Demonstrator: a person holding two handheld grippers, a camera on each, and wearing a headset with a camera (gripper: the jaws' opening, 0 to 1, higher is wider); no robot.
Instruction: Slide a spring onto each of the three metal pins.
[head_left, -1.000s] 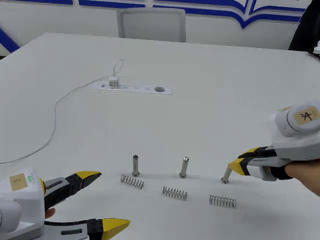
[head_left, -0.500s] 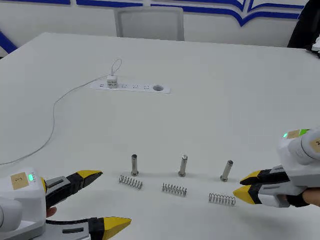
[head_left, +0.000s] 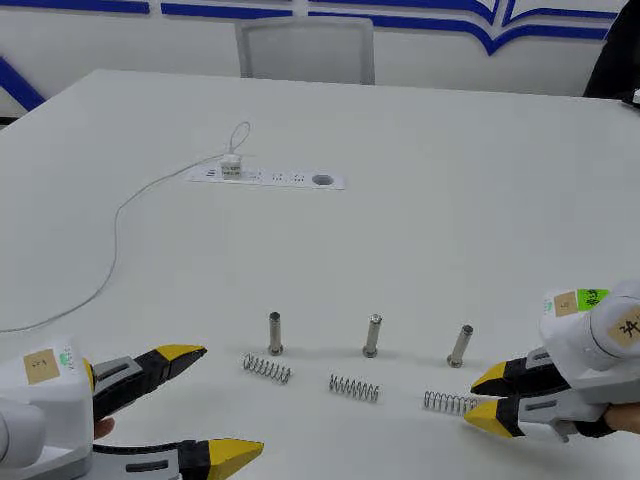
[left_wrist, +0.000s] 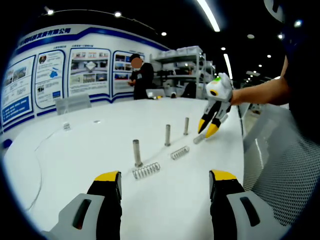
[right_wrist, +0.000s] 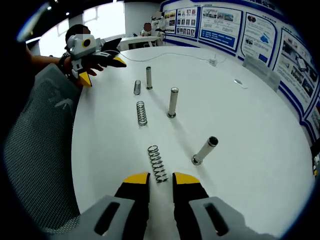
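The rightmost spring (head_left: 447, 402) lay flat on the white table (head_left: 450, 200), low and right of centre in the head view, just in front of the rightmost pin (head_left: 461, 346). It looked like a light, thin-wire coil, likely to squash, roll or flick away under a hard pinch. A gentle grip across the coils near one end would probably suit, leaving the far end free for the pin. The right gripper (head_left: 477, 400) sat at the spring's near end, its jaws narrowly apart and holding nothing. The other two springs (head_left: 354, 388) lay to the left below their bare pins (head_left: 372, 336). At the lower left, the left gripper (head_left: 222, 400) gaped wide and empty.
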